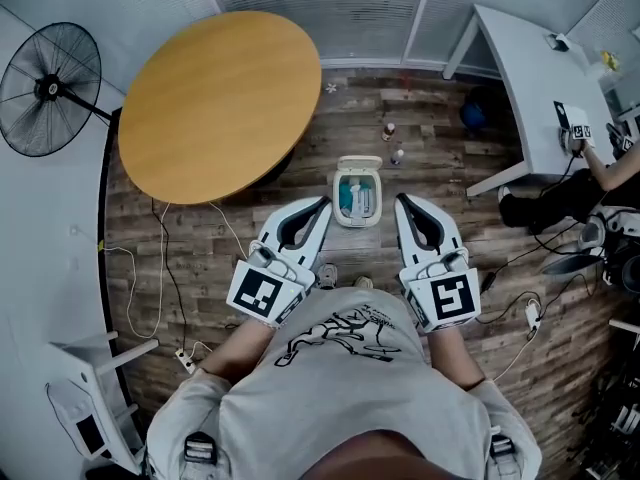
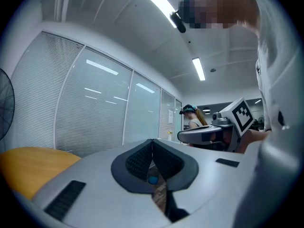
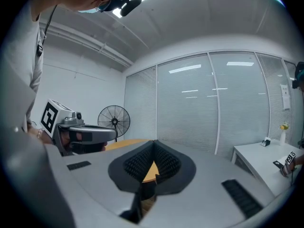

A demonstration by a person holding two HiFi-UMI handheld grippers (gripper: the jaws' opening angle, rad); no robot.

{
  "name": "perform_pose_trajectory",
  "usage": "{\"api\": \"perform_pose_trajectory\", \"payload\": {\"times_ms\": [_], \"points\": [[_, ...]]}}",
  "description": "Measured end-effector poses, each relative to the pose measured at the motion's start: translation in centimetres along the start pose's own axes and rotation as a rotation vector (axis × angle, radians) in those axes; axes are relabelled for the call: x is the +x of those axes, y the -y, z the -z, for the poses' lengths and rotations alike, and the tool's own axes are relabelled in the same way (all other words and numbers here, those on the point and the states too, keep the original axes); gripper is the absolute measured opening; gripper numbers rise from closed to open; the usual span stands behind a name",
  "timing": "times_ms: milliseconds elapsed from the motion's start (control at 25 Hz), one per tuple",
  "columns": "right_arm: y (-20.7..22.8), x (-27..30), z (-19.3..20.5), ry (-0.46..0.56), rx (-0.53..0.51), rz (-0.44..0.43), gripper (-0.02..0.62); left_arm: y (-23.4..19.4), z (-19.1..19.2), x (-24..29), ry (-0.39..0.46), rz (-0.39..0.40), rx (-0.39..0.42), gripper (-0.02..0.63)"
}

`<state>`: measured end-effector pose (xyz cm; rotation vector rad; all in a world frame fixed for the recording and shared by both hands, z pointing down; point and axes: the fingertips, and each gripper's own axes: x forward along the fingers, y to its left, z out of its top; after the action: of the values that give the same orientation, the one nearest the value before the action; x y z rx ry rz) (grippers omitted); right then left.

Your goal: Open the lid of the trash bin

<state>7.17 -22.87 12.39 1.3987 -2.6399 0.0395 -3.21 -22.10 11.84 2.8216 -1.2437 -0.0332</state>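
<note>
A small white trash bin (image 1: 357,218) stands on the wooden floor ahead of me. Its lid (image 1: 359,162) is tipped up at the far side, and pale blue contents show inside. My left gripper (image 1: 322,205) hangs shut above the floor, just left of the bin. My right gripper (image 1: 400,200) is shut too, just right of the bin. Neither touches the bin. In the left gripper view the left gripper (image 2: 152,142) holds nothing, and a blue speck shows through the gap below. The right gripper (image 3: 153,145) in its own view is likewise empty.
A round wooden table (image 1: 220,103) stands far left, with a standing fan (image 1: 50,88) beside it. A white desk (image 1: 530,78) and a seated person (image 1: 600,168) are at the right. Two small bottles (image 1: 397,155) stand behind the bin. Cables (image 1: 160,268) trail over the floor.
</note>
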Motion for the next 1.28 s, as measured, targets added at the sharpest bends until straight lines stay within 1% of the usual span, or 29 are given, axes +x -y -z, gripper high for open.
{"api": "perform_pose_trajectory", "payload": {"times_ms": [160, 480, 1280], "points": [[-0.2, -0.3, -0.6, 0.006, -0.007, 0.006, 0.006, 0.2, -1.1, -0.3, 0.027, 0.003, 0.007, 0.018], [-0.9, -0.3, -1.4, 0.020, -0.006, -0.005, 0.006, 0.3, -2.1, -0.5, 0.054, -0.004, 0.011, 0.018], [-1.4, -1.5, -1.8, 0.032, -0.012, 0.007, 0.005, 0.9, -2.2, -1.2, 0.054, -0.003, 0.016, 0.018]]}}
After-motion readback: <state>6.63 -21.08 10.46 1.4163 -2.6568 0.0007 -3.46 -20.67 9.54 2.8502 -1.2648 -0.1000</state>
